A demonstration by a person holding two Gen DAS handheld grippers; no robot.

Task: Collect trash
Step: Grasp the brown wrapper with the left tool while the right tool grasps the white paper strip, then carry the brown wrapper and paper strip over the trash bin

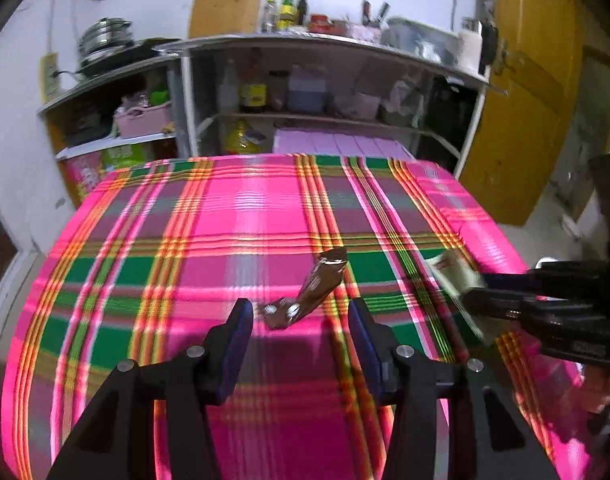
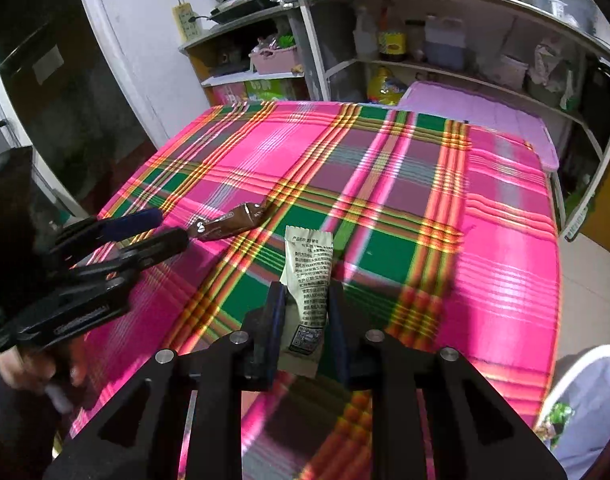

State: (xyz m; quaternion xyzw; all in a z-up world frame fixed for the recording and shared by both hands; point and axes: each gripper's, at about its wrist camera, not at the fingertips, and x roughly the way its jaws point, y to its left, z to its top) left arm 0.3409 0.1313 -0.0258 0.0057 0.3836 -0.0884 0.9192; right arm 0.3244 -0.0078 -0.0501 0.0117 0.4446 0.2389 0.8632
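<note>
A brown crumpled wrapper [image 1: 321, 284] lies on the pink plaid tablecloth [image 1: 225, 220]. My left gripper [image 1: 300, 312] is open, and the wrapper's near end lies just ahead of its blue pads, untouched. From the right wrist view the same brown wrapper [image 2: 233, 226] lies just beyond the left gripper [image 2: 171, 226]. My right gripper [image 2: 305, 292] is shut on a pale printed wrapper [image 2: 309, 256], which sticks up and forward from between the pads. In the left wrist view, that right gripper [image 1: 477, 300] comes in from the right with the pale wrapper [image 1: 453, 272].
A white bin with a plastic liner [image 2: 577, 364] stands off the table's near right corner, with some green packaging inside. Metal shelves [image 1: 325, 52] with bottles and boxes stand behind the table's far edge. A yellow door [image 1: 525, 120] is at the right.
</note>
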